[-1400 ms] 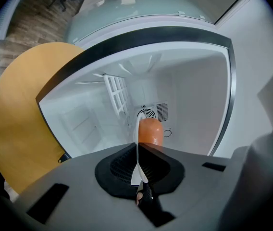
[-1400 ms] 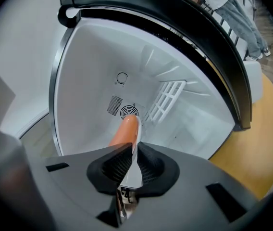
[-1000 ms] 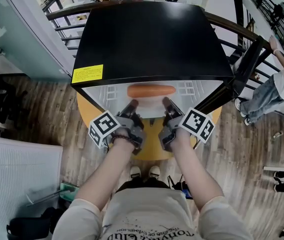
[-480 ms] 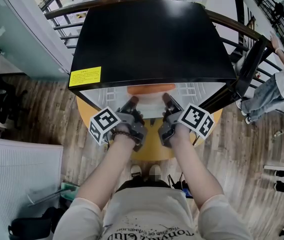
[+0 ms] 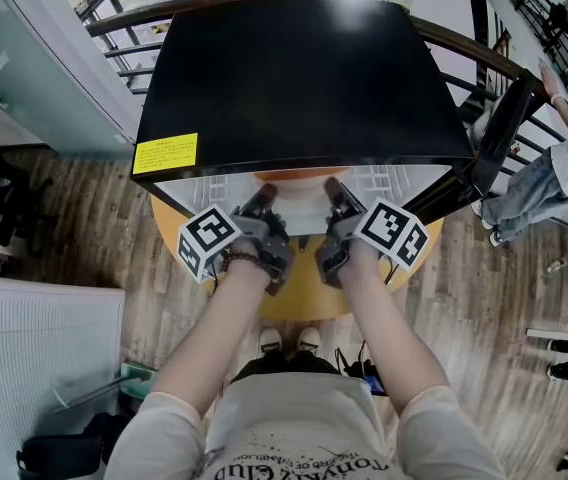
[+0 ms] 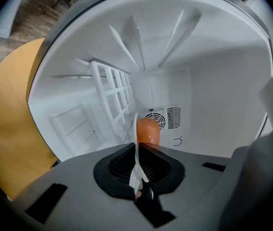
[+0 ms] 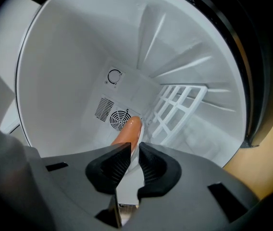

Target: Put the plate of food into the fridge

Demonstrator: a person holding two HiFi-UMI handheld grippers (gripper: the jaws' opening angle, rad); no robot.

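Both claws are gripping one white plate (image 6: 136, 146) from opposite sides: the left claw (image 5: 262, 206) is pinching its thin rim between closed ribbed pads, and the right claw (image 5: 334, 198) is clamping the other rim in the same way. Each gripper view is showing the plate edge-on, as a narrow white strip running out from between the pads. The food (image 6: 147, 130) is lying on the plate, a smooth, glossy, orange-red piece with a rounded end, shaped like a sausage, though what it is cannot be told. The plate is sitting inside the open fridge (image 5: 304, 78), whose white walls are filling both gripper views. Its far end is pointing toward the round fan grille (image 6: 163, 118) on the back wall, and a white wire rack (image 7: 177, 105) is standing against the side wall. Whether the plate is resting on the fridge bottom or hanging above it cannot be told. From the head view the fridge's black top is covering nearly all of the plate, and only a sliver of orange is peeking out at the front edge. The black door (image 5: 484, 138) is standing open at the right. The fridge is sitting on a round yellow table (image 5: 299, 288) over a wood-plank floor (image 5: 94, 238), and another person (image 5: 564, 158) is standing well off to the right.
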